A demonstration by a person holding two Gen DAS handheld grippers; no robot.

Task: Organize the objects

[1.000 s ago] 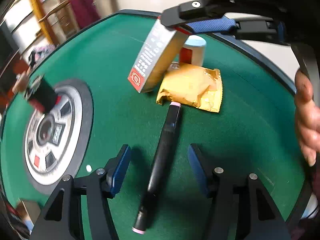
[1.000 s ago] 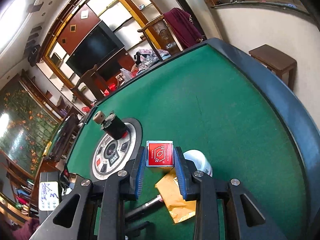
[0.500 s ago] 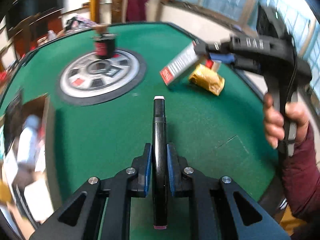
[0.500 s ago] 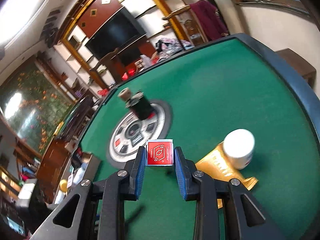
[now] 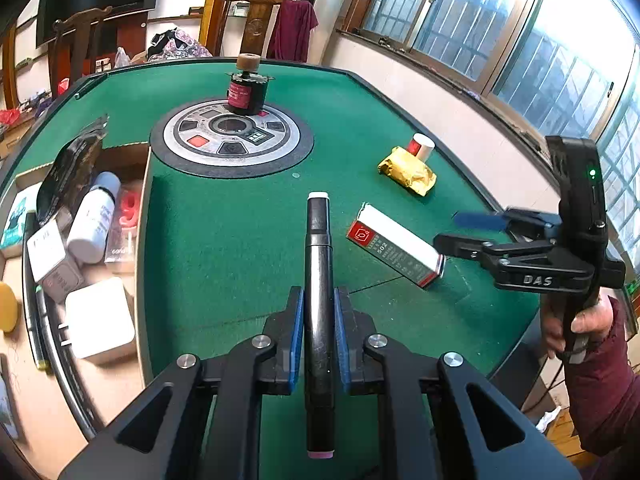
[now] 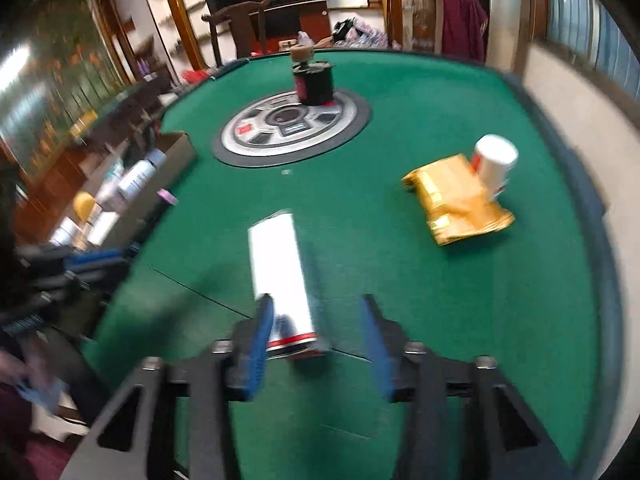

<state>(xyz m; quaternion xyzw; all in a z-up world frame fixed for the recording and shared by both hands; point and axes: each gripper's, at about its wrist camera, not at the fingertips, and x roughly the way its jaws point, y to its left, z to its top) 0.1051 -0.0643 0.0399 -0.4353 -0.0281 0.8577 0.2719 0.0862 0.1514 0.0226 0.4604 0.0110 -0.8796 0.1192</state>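
My left gripper is shut on a black marker pen with pale pink ends, held above the green table. A white and red glue box lies flat on the felt. My right gripper is open, its blue pads on either side of the box's near end; it also shows in the left wrist view just right of the box. A gold foil packet and a white-capped jar lie farther back right.
A cardboard box at the table's left edge holds a white bottle, a white cube and other items. A round grey panel sits mid-table with a dark canister on it. The table rim curves on the right.
My right gripper has set the glue box down on the felt and opened. My left gripper closed on the marker, lifted it and swung toward the cardboard box.
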